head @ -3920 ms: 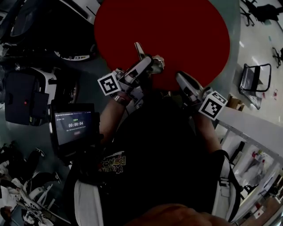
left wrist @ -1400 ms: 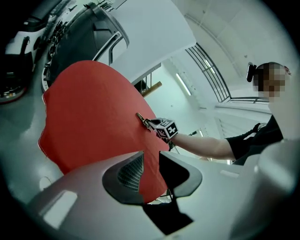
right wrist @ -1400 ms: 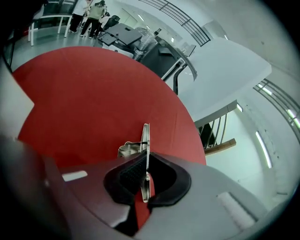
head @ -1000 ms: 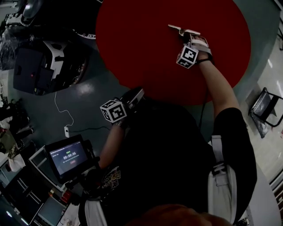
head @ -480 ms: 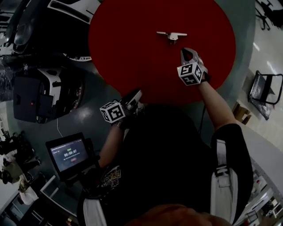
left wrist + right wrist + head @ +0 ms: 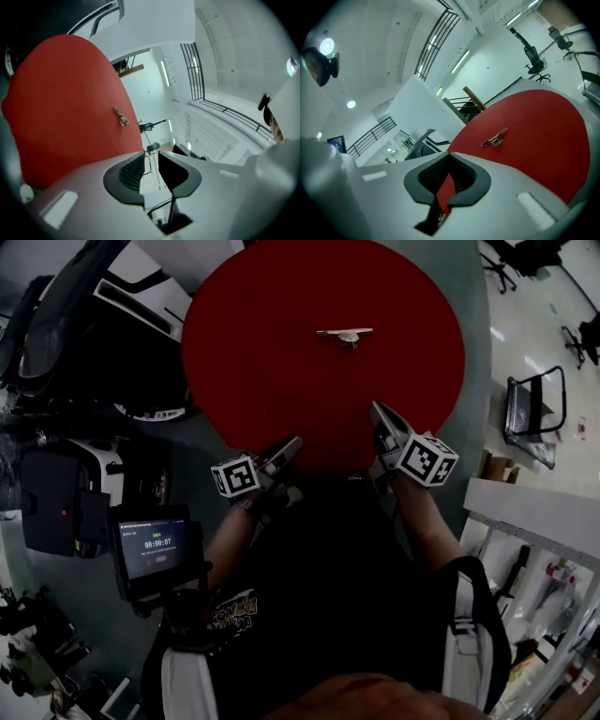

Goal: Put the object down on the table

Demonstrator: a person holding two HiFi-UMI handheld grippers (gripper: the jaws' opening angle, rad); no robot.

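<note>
Wearer: black short-sleeved T-shirt (image 6: 347, 559), multicoloured print (image 6: 240, 589) on the chest. Pale grey panels (image 6: 190, 679) at both flanks, with a black strap (image 6: 494, 615) edging the one on the right. Left tongs (image 6: 292, 442) and right tongs (image 6: 374, 407): light grey moulded shells, with black ribbed pads (image 6: 131, 171) set in dark surrounds. Each carries a white cube (image 6: 235, 476) printed with black square markers.

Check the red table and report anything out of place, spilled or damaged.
Nothing stands out. The small metal piece lies alone on the red table, with no visible damage or spill. The left gripper and right gripper hold nothing, at its near edge.
</note>
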